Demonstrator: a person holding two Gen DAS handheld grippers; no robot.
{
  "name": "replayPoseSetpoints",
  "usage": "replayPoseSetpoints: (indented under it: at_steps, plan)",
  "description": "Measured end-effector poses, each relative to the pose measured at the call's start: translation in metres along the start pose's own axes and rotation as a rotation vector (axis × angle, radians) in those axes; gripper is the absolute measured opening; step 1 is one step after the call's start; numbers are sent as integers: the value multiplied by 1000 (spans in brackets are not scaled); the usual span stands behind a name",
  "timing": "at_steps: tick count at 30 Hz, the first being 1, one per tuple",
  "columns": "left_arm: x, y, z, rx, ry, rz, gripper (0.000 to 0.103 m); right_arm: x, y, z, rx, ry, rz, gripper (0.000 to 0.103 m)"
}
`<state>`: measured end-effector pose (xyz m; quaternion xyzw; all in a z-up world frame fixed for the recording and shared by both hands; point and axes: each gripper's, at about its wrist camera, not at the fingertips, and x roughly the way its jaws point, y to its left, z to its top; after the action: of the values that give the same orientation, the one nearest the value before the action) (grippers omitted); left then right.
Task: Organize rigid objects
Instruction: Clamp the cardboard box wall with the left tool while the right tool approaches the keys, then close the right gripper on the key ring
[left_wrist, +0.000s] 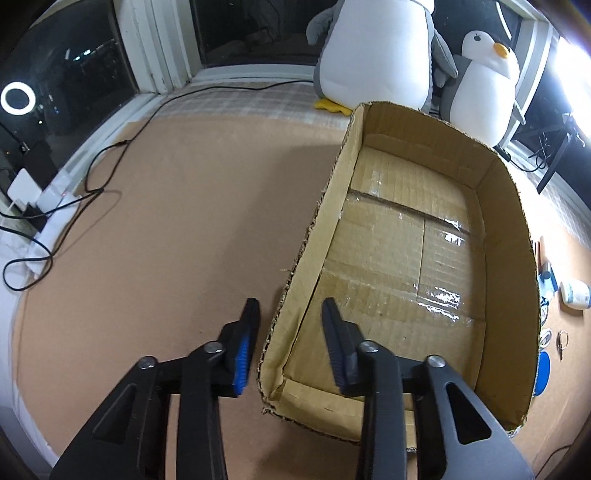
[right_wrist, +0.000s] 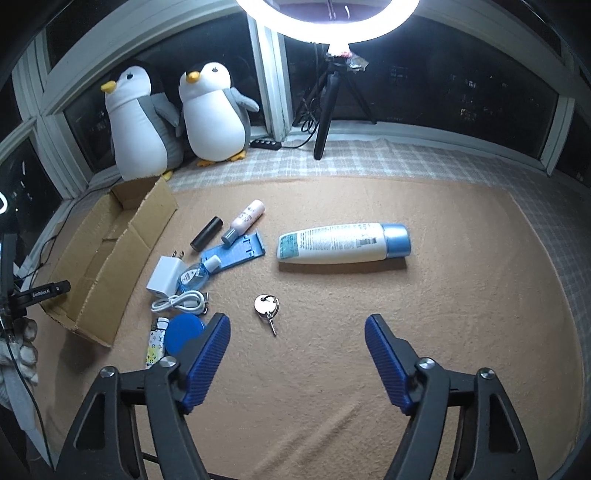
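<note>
While left gripper (left_wrist: 290, 308) straddles the empty box (left_wrist: 498, 206) wall, both released; right gripper (right_wrist: 297, 325) likely grabs keys (right_wrist: 266, 306) next.

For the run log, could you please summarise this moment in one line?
left tongs: open, straddling box wall | right tongs: open, over keys | box: empty

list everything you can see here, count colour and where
cardboard box: 1, brown, open and empty, left of the clutter
lotion bottle: 1, white with blue cap, lying on the mat
small tube: 1, pinkish white, beside the black cylinder
charger plug: 1, white, near box
cable: 1, white, coiled
keys: 1 bunch, silver, centre
blue lid: 1, round
lighter: 1, patterned
plush penguins: 2, grey-white, by the window
ring light: 1, lit
left gripper: open
right gripper: open
</note>
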<state>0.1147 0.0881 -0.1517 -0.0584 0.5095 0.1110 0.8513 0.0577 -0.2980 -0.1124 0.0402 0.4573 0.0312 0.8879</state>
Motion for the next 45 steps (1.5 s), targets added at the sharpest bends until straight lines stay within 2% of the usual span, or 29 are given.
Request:
replayPoseSetpoints:
  at_steps: [10,21,25,36,45]
  plan:
    - [8,3,-2,3,20,2,17,30,6,3,-30,74,64,44]
    - [9,-1,-5,31,12,25,17,60,12,2,-106,130,96,38]
    - [9,-1,-4,24,13,21,17,74,9,4,-84,159,116,21]
    - [9,-1,-5,18,7,24,17,90,-1,12,-22,191,148,20]
    - [9,-1,-5,20,7,25,17,94,7,11,-53,200,146,10]
